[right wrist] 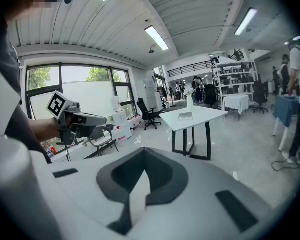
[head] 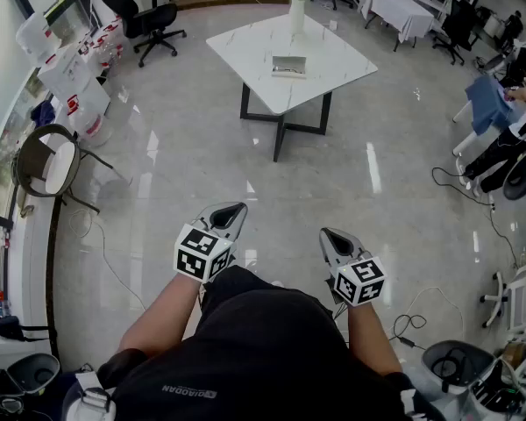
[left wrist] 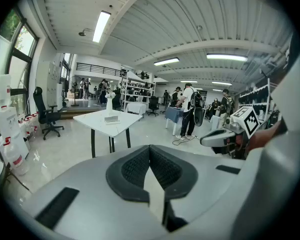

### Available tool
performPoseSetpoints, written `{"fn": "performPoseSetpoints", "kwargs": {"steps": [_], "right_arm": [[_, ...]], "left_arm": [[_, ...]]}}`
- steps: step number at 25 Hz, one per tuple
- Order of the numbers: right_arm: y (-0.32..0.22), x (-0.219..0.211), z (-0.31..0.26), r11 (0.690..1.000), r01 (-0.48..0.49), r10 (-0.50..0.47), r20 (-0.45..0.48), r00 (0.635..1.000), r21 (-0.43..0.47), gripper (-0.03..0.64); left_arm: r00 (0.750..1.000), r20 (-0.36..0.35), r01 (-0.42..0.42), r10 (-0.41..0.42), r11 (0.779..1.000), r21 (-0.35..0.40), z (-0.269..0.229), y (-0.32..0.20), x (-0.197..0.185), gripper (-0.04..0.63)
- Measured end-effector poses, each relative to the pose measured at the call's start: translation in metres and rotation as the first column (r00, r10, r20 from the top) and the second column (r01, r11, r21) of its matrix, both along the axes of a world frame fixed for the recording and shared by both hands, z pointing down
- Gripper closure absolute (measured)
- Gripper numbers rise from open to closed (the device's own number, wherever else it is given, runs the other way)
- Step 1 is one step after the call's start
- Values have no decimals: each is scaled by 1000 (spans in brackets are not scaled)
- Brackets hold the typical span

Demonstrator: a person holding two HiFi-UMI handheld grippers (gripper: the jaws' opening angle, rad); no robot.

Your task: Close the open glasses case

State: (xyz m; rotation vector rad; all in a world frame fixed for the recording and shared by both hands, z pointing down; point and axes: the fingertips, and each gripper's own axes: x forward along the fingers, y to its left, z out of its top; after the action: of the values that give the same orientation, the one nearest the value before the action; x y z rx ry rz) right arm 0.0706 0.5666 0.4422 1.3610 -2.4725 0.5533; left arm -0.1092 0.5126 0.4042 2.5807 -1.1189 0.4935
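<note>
Location of the glasses case (head: 288, 66)?
On the white desk (head: 245, 46) at the far side of the room. It lies open near a vase (head: 297, 14) of flowers, well apart from the person.
Condition of the tongs?
Left tongs (head: 232, 210) and right tongs (head: 330, 237) are both held low and near the person's body, pointing toward the desk. Each pair is closed tip to tip, with nothing between. Glossy floor (head: 202, 165) lies between them and the desk.
</note>
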Motion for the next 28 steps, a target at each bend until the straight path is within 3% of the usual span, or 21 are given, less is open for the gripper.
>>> {"fn": "performPoseSetpoints", "kwargs": {"steps": [13, 20, 28], "right_arm": [[2, 5, -3, 1000, 3, -3, 5, 1000, 14, 617], [2, -1, -15, 996, 58, -59, 7, 998, 62, 615], [8, 3, 0, 997, 67, -67, 4, 998, 34, 615]], "left_arm": [[1000, 0, 2, -2, 1000, 7, 0, 4, 7, 591], [1000, 1, 15, -15, 1000, -2, 1, 6, 11, 591], [1000, 12, 22, -22, 1000, -13, 12, 11, 21, 591]]}}
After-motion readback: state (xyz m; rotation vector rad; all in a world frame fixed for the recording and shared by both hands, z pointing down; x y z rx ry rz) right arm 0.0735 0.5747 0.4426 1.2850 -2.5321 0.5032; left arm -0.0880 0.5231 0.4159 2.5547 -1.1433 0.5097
